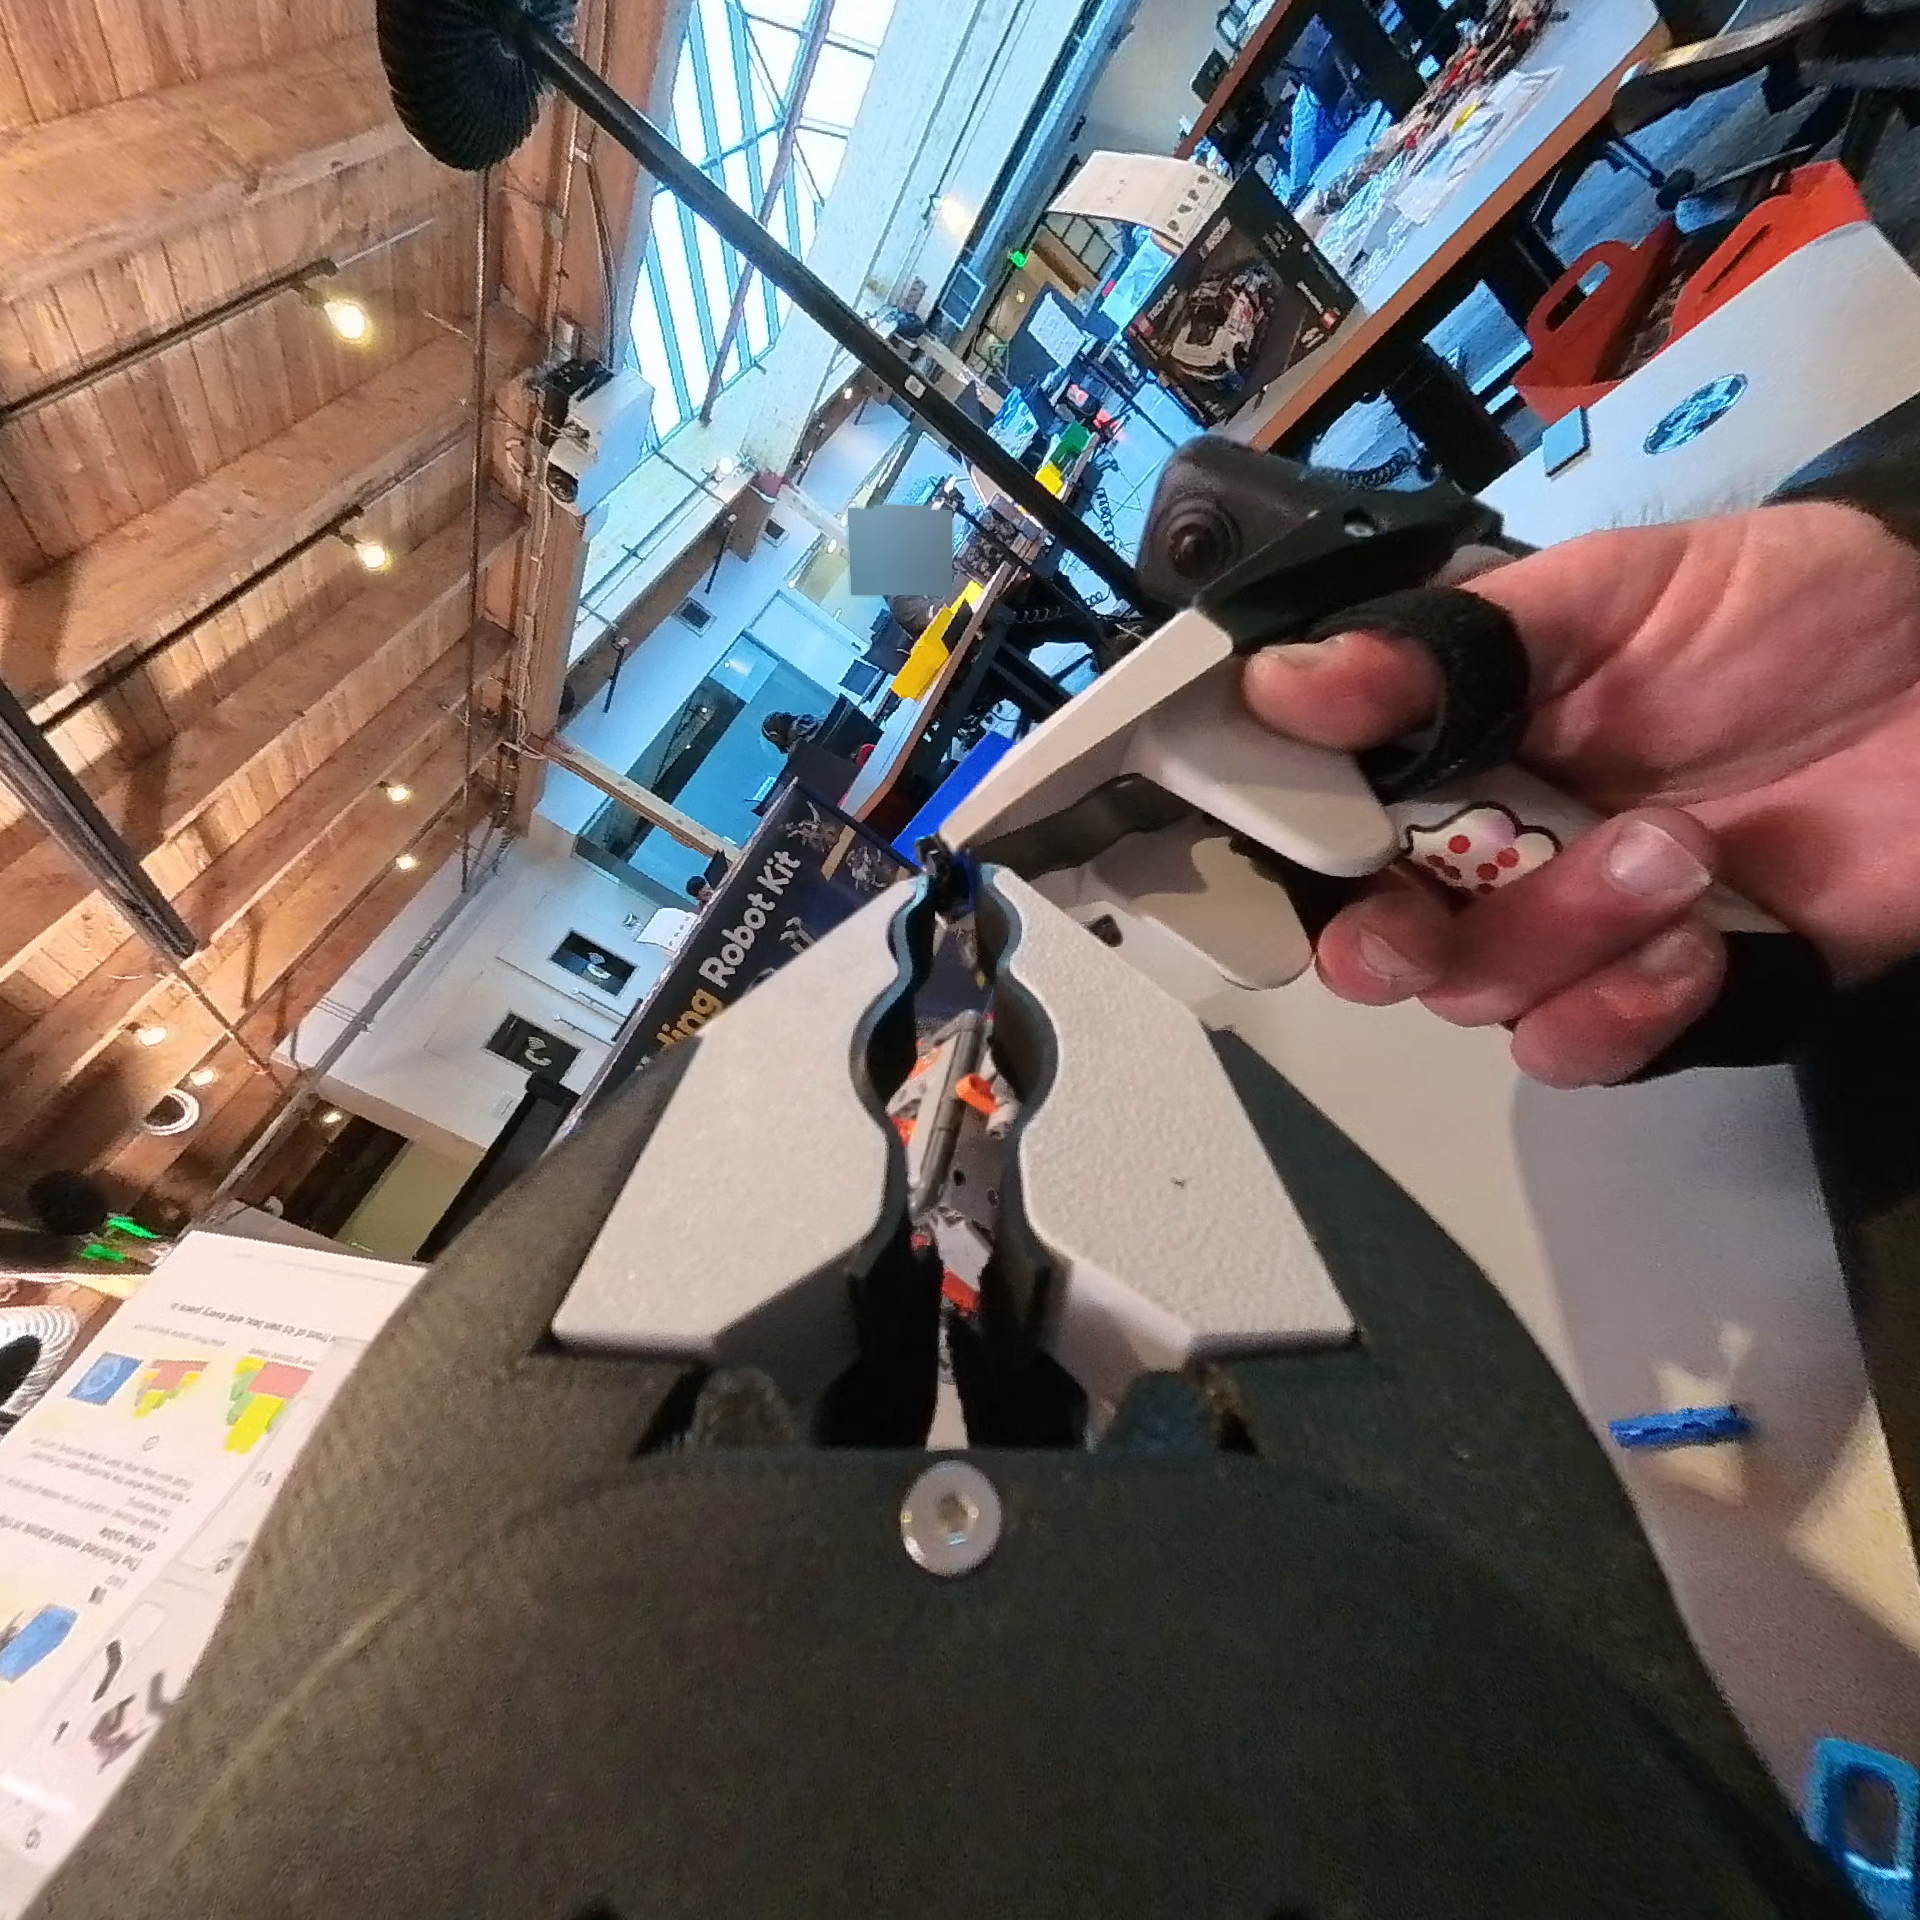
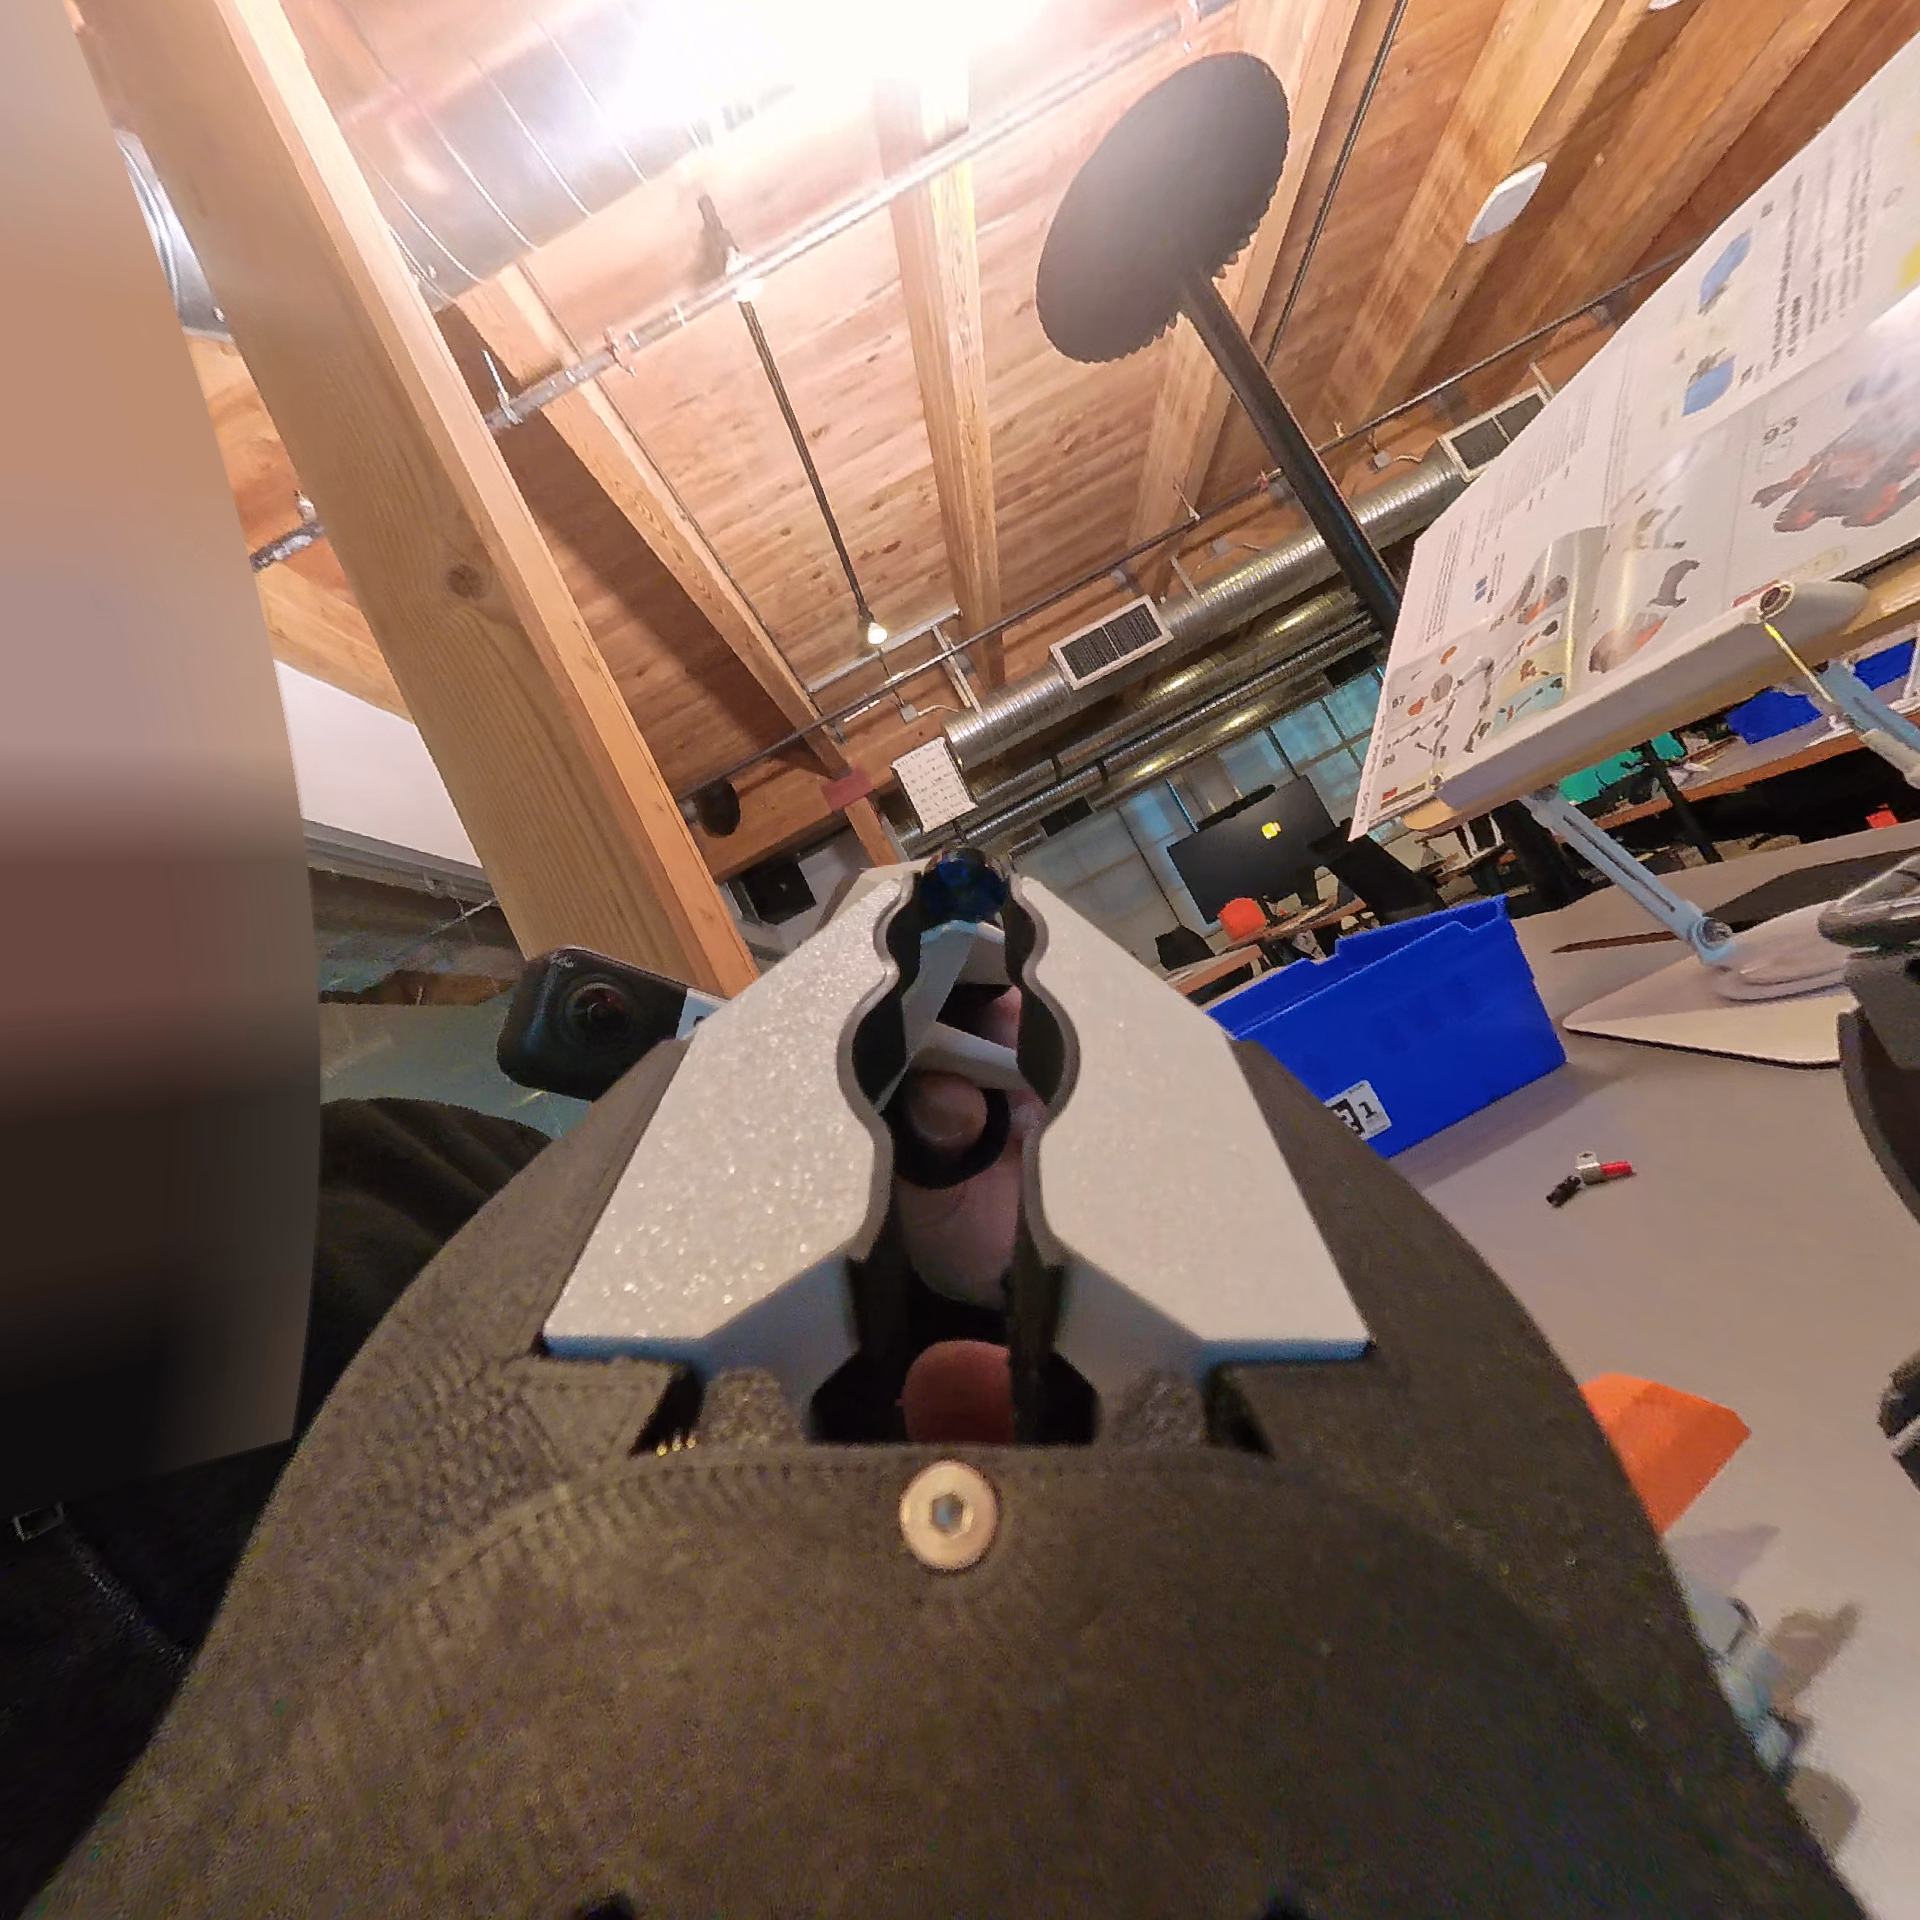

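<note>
Under wooden ceiling (image 2: 831, 416), both grippers' fingers pinch one small, hardly discernible blue-black piece (image 1: 948, 871).

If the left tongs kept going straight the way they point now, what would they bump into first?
Almost at once, the other tool. The left tongs pinch a small black-and-blue piece, and the right tongs already meet that piece tip to tip, with the hand holding them just behind.

Your left gripper (image 1: 951, 883) shows matt, grainy grey fingers (image 1: 790, 1122) on a rough black printed body. The blue bin (image 2: 1403, 1013) looks smooth plastic, the desk (image 2: 1558, 1247) matt grey, the ceiling (image 2: 831, 364) bare wood.
</note>
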Demonstrator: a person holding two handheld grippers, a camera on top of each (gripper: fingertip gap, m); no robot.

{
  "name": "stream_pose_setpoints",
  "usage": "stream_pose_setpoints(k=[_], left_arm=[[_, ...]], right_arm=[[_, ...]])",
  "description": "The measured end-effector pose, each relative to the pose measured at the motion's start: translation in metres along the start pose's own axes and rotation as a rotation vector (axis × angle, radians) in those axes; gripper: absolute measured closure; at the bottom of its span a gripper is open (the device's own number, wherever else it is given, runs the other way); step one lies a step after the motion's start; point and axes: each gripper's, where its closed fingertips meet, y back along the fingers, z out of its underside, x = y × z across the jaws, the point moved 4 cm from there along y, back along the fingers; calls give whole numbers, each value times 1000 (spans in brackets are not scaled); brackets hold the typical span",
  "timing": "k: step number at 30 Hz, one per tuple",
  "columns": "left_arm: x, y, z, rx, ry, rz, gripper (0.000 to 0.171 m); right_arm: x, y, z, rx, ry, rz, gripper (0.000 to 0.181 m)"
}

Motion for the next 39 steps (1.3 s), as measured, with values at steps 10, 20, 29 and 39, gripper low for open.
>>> stream_pose_setpoints(k=[10,20,29,39], left_arm=[[4,-3,7,-16,-19,49,161],[37,5,62,-330,-68,652,111],[80,-10,114,-574,-357,929,109],[89,-19,131,-647,-316,1027,129]], right_arm=[[3,3,-1,-55,132,92,169],[22,34,-7,-236,362,370,169],[29,39,-9,-248,380,425,169],[30,41,-10,-258,388,439,169]])
